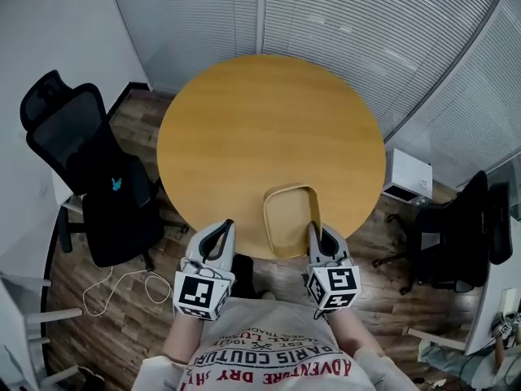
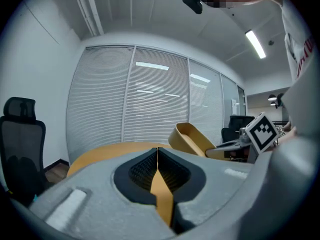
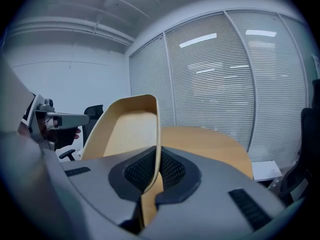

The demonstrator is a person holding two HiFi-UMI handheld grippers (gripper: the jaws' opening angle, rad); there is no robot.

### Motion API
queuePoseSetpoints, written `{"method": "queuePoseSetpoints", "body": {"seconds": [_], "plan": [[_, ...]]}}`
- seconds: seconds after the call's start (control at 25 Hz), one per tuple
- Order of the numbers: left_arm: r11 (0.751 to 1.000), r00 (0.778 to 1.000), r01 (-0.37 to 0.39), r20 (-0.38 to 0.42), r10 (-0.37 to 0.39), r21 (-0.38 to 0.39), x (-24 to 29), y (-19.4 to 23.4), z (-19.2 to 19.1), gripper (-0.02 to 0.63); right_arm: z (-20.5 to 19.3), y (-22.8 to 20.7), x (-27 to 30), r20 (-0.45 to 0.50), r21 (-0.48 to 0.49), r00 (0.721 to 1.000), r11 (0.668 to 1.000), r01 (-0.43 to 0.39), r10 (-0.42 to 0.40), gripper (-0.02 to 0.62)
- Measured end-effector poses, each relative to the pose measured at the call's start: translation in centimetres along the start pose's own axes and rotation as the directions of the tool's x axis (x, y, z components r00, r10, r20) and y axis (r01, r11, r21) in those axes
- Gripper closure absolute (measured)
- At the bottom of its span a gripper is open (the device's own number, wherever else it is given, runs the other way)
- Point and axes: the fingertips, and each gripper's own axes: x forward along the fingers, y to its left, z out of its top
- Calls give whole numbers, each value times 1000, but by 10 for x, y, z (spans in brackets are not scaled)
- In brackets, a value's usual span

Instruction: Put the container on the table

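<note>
A tan wooden container (image 1: 291, 218) with rounded corners hangs tilted over the near edge of the round wooden table (image 1: 269, 129). My right gripper (image 1: 313, 228) is shut on its right rim; in the right gripper view the thin wall (image 3: 125, 129) runs down between the pads of the right gripper (image 3: 156, 156). My left gripper (image 1: 225, 225) sits to the container's left, apart from it, shut with nothing held. In the left gripper view, beyond the closed left gripper (image 2: 157, 151), the container (image 2: 192, 136) shows lifted above the tabletop (image 2: 110, 154).
A black office chair (image 1: 89, 169) stands left of the table, another (image 1: 456, 235) at the right, with a white box (image 1: 407, 176) on the floor near it. A white cable (image 1: 122, 287) lies on the wood floor. Blind-covered glass walls curve behind the table.
</note>
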Motion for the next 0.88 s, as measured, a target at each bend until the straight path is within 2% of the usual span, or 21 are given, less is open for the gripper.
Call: {"method": "queuePoseSetpoints", "body": {"seconds": [0.2, 0.36, 0.44, 0.64, 0.88], "plan": [[995, 995, 94, 23, -94, 21, 59, 45, 5, 594, 11, -6, 59, -20, 22, 998, 998, 59, -58, 584], [987, 987, 157, -35, -156, 35, 103, 79, 10, 594, 18, -12, 107, -40, 45, 994, 993, 107, -105, 584], [983, 983, 182, -17, -182, 22, 121, 93, 10, 594, 16, -16, 128, -60, 64, 990, 989, 131, -128, 584], [974, 973, 226, -43, -226, -5, 154, 118, -2, 594, -6, -24, 171, -140, 94, 977, 980, 176, -163, 584], [968, 961, 250, -115, -251, -25, 184, 131, -34, 594, -62, -37, 218, -288, 106, 943, 973, 203, -165, 584]]}}
